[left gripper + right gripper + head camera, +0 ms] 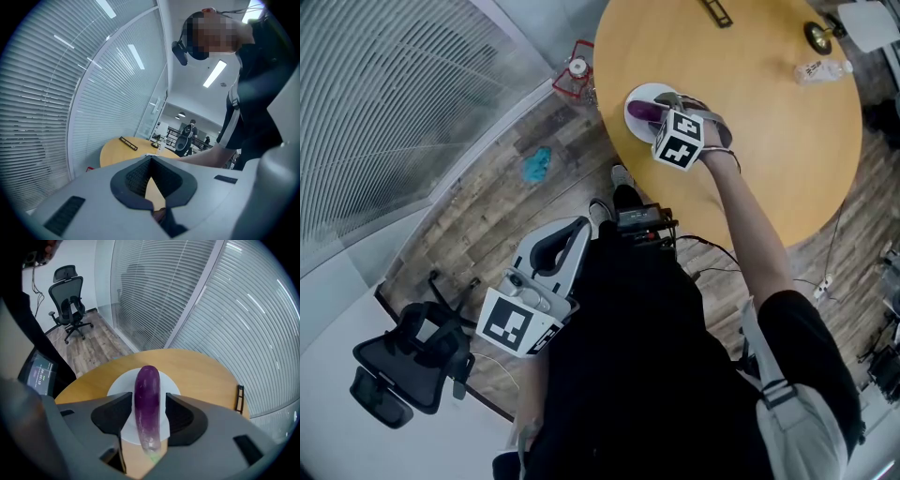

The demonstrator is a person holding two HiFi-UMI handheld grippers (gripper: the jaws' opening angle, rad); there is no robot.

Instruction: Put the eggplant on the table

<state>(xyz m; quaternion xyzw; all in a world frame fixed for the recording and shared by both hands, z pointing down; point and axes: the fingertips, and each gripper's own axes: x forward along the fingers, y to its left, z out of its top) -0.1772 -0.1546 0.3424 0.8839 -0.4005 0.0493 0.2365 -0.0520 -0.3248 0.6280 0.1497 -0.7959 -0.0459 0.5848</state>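
Note:
A long purple eggplant [146, 404] lies between the jaws of my right gripper [148, 397], which is shut on it. The eggplant hangs just above a white plate [123, 385] on the round wooden table [197, 376]. In the head view the right gripper [656, 111] reaches over the plate [637, 96] near the table's [769, 150] left edge, and part of the eggplant [643, 113] shows. My left gripper [579, 227] is held low beside the person, over the floor. It is shut on nothing, with its fingertips together [151, 161].
A water bottle [818, 70], a black strip [717, 11] and a brass object [817, 36] sit on the table's far side. On the floor are a red wire basket [575, 80], a teal cloth [536, 164] and a black office chair [408, 361]. A wall of blinds curves at the left.

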